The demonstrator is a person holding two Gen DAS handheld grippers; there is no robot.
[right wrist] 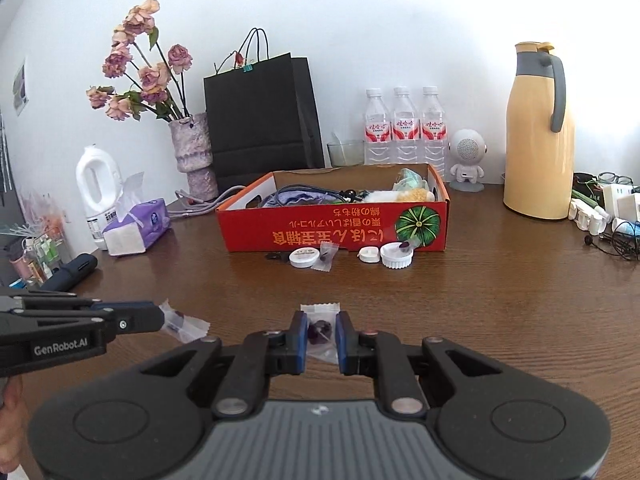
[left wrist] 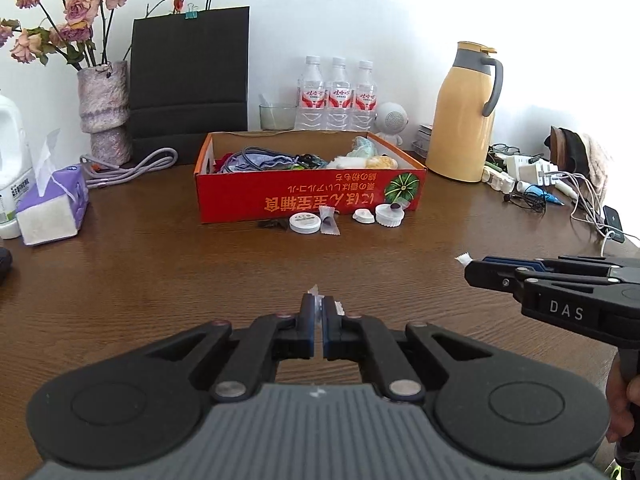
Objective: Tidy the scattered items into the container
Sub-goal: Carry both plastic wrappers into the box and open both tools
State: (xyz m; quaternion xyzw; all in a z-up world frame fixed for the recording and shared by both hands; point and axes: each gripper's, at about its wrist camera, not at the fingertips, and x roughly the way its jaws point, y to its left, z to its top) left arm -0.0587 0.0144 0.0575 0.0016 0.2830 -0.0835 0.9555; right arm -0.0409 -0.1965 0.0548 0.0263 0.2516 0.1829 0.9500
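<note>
Two clear packets are in your grip, one in each gripper. Your left gripper (left wrist: 319, 312) is clamped nearly flat on a packet (right wrist: 182, 322) whose crinkled edge pokes out past the tips; from the right wrist you can see a dark sweet inside it. Your right gripper (right wrist: 322, 330) pinches the other packet (right wrist: 320, 330) across its middle, a dark sweet between the blue pads (right wrist: 302, 328). Both hang above the brown table (left wrist: 160, 248), short of the red box (left wrist: 308, 196), which sits toward the wall with cables and soft bits inside. Several small things lie against the box's front wall: a round tin (left wrist: 305, 223), a third packet (left wrist: 329, 221), a white cap (left wrist: 363, 216) and a ribbed white lid (left wrist: 389, 215), all on the table
</note>
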